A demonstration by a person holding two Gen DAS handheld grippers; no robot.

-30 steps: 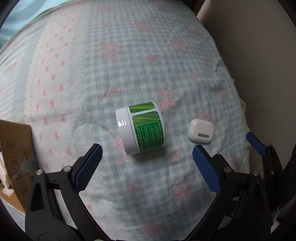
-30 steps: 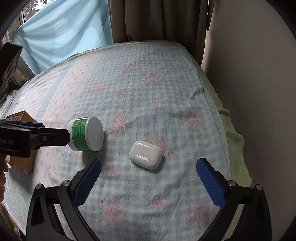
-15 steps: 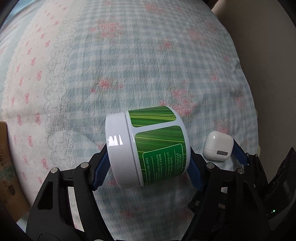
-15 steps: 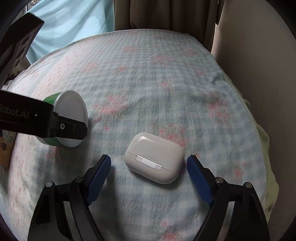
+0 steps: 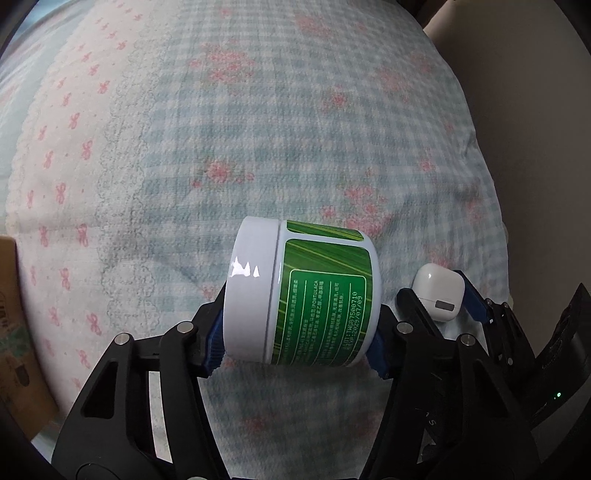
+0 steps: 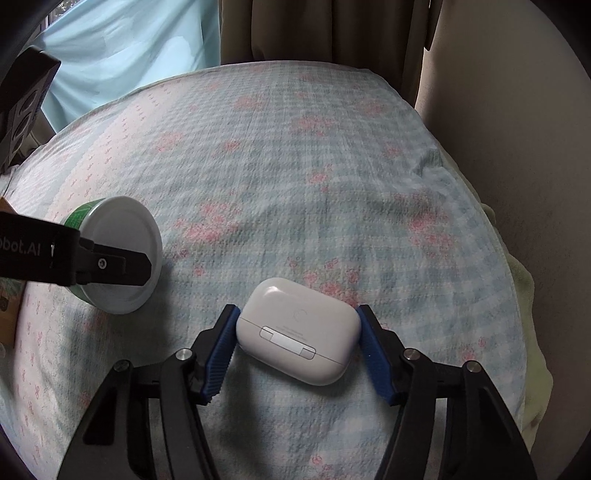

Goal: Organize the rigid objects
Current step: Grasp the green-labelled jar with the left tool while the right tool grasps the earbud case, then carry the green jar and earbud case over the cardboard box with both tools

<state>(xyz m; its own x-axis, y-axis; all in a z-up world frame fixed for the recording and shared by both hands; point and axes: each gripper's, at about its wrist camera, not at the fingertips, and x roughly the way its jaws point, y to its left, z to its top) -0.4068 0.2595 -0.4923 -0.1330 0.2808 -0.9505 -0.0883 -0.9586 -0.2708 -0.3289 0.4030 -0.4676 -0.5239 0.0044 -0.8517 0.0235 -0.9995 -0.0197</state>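
Observation:
A white jar with a green label (image 5: 306,295) lies on its side between the blue pads of my left gripper (image 5: 297,338), which is shut on it; it also shows in the right wrist view (image 6: 118,254). A white earbuds case (image 6: 299,336) sits between the blue pads of my right gripper (image 6: 297,350), which is shut on it, on the checked bedspread (image 6: 295,177). The case also shows in the left wrist view (image 5: 437,295), with the right gripper's fingers around it.
A cardboard box (image 5: 14,332) stands at the bed's left edge. A wall (image 6: 517,147) runs along the bed's right side, brown curtains (image 6: 314,33) hang at the far end, and a pale blue cloth (image 6: 122,59) lies at the far left.
Both grippers moved down and forward and closed: the left one around the jar, the right one around the earbuds case.

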